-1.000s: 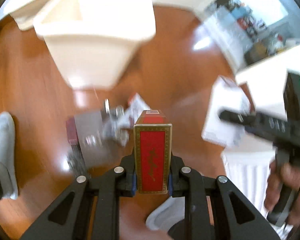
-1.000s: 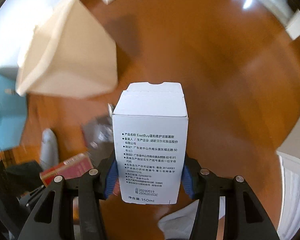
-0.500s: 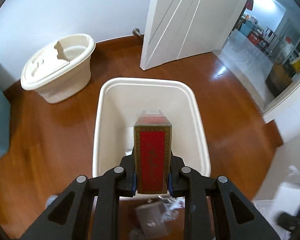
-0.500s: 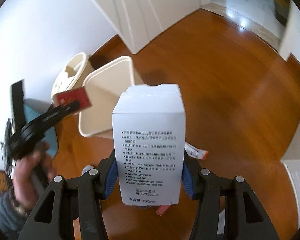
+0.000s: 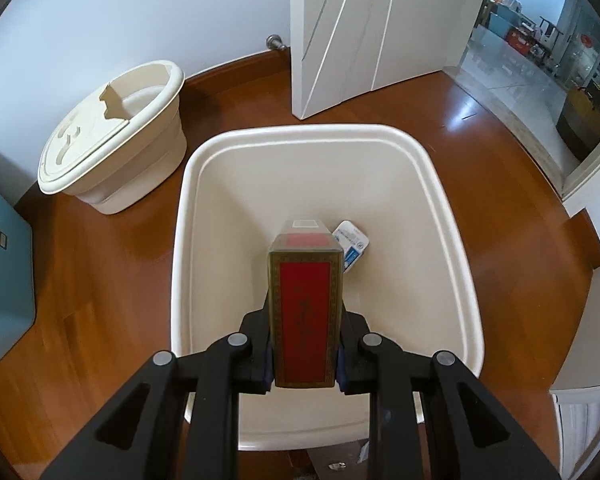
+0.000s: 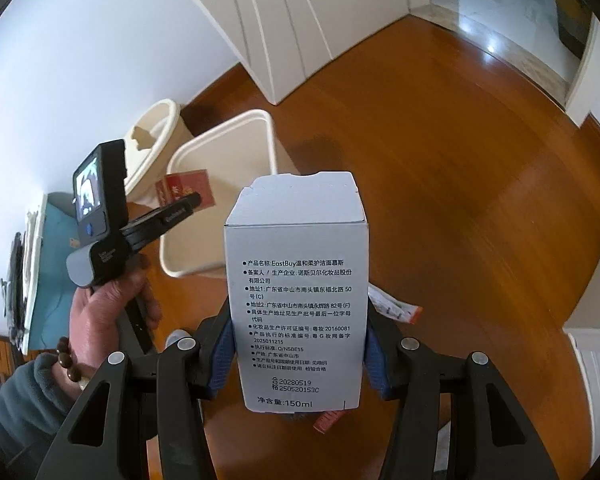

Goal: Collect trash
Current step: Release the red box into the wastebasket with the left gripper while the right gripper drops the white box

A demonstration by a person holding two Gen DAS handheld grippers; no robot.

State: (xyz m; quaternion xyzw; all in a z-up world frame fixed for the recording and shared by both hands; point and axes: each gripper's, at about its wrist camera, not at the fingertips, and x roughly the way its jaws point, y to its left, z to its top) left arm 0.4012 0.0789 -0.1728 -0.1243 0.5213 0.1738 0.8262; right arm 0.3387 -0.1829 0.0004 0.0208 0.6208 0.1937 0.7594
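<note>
Red box (image 5: 306, 312) stands clamped end-up between the closed fingers of the left gripper (image 5: 305, 354), its long axis running up the middle of the left wrist view, straight over the open cream bin (image 5: 454, 240); a small blue-and-white pack (image 5: 354, 246) already lies inside. Right gripper (image 6: 298, 364) pinches a white carton (image 6: 298, 300) at frame centre, the bin well off to its upper left, so I judge the left hand nearer to dropping.
</note>
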